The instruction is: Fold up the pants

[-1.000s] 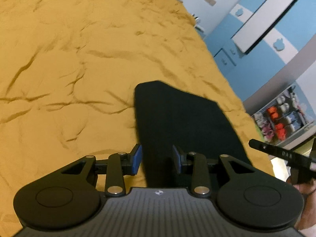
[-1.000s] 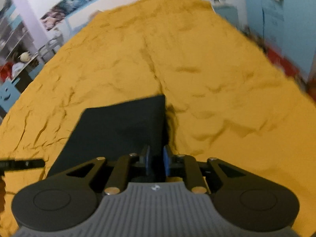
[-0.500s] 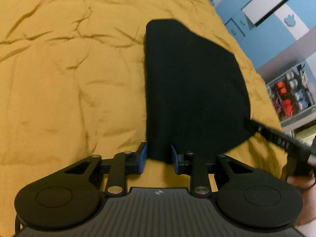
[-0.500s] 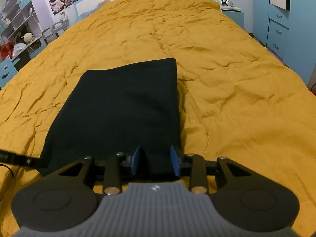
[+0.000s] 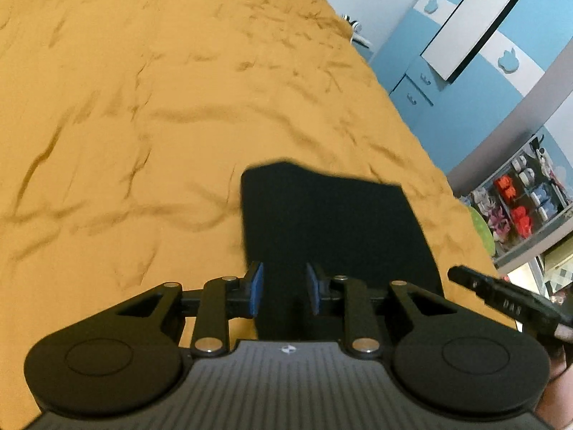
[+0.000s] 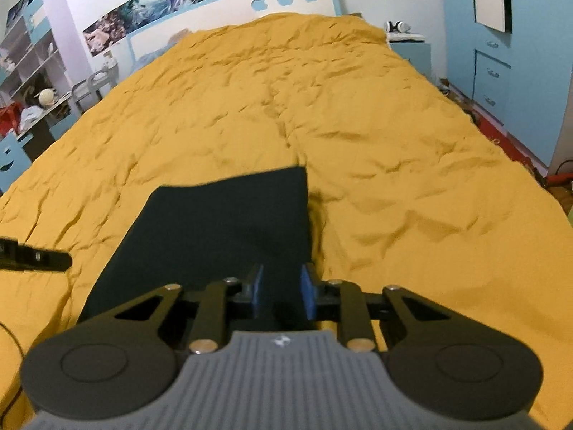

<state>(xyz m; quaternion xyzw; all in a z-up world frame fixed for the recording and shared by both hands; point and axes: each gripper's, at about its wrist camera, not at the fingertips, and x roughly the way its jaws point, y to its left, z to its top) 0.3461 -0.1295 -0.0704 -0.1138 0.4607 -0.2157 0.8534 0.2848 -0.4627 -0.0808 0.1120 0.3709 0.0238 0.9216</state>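
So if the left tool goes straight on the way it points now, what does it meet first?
Most likely the black pants: the left tool, its jaws closing, already has their near edge between them. Beyond lies the yellow blanket.

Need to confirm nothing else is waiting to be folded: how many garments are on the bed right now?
1. The dark pants, folded, lie on the yellow bedspread at its near end, just ahead of both cameras. Bedspread nearer than the cameras' view is hidden.
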